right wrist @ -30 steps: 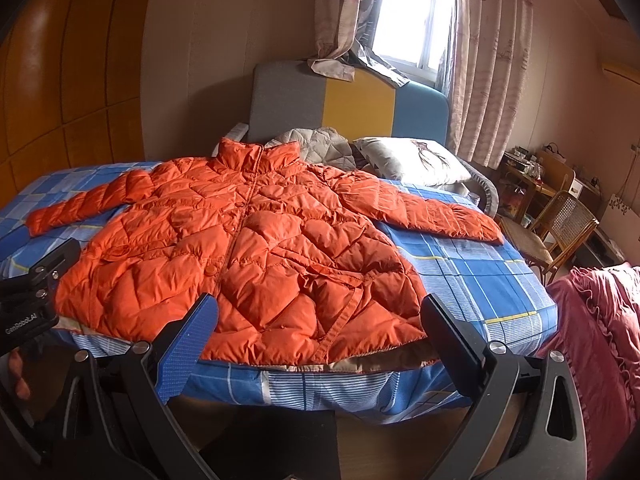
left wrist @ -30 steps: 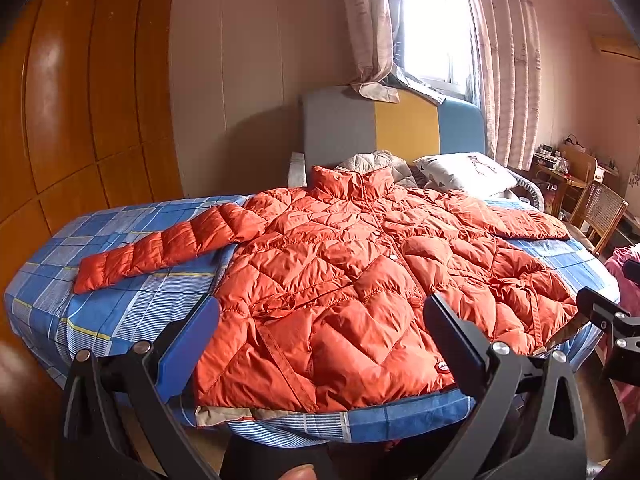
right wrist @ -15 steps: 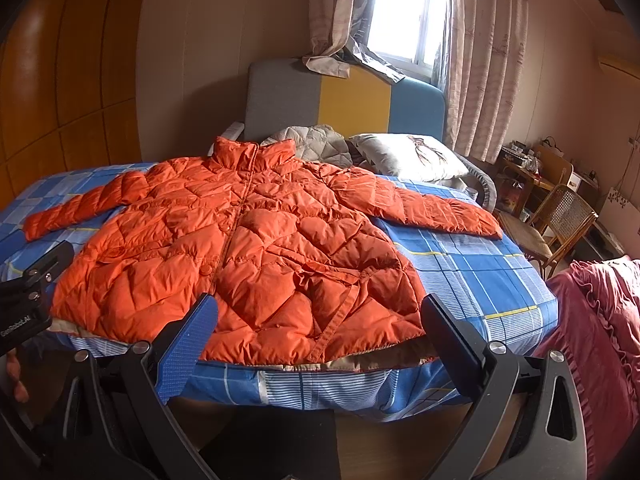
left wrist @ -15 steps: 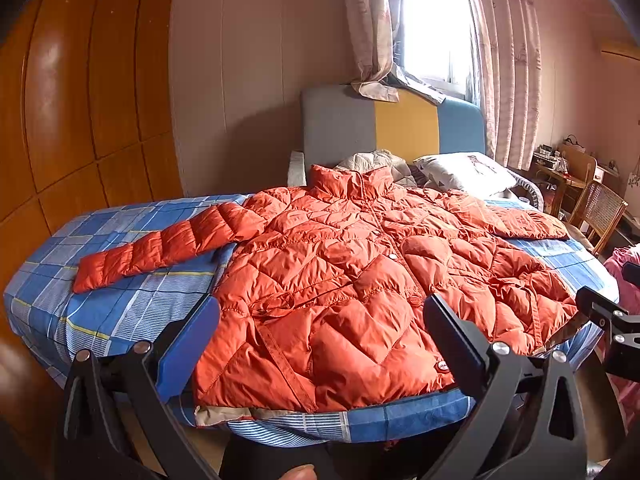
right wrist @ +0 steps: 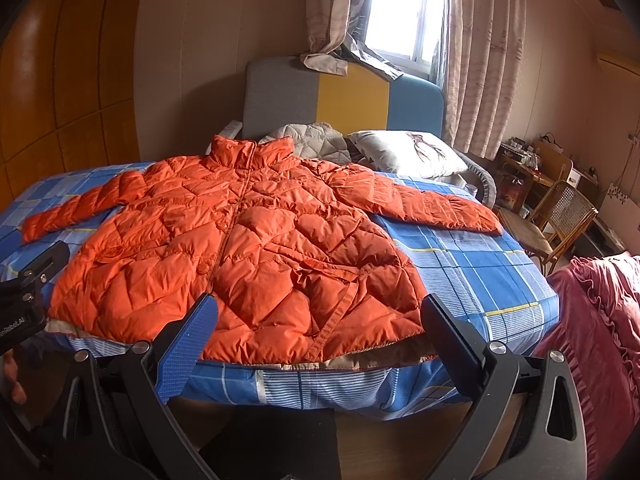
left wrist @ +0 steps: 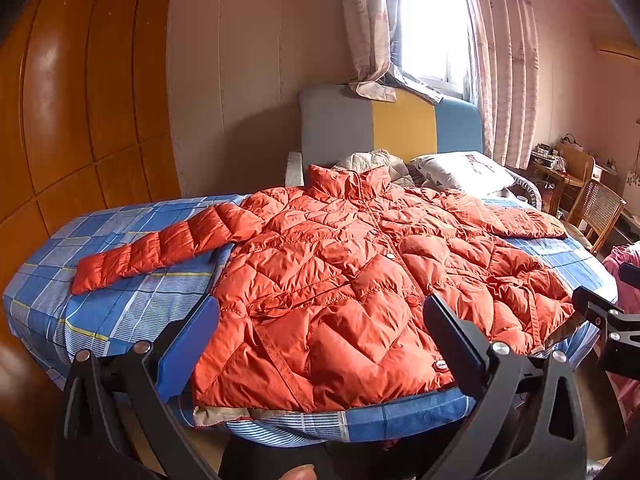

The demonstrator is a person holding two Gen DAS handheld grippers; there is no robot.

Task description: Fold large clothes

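Where the bed (left wrist: 120, 312) ends, the jacket (left wrist: 360, 280) hem overhangs, its underside hidden.

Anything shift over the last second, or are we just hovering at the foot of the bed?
Only the right gripper drifted a little, so the orange jacket sits slightly lower in its view. Nothing was grasped. The left gripper stays open and still; the jacket lies spread flat on the blue plaid bed, sleeves out.
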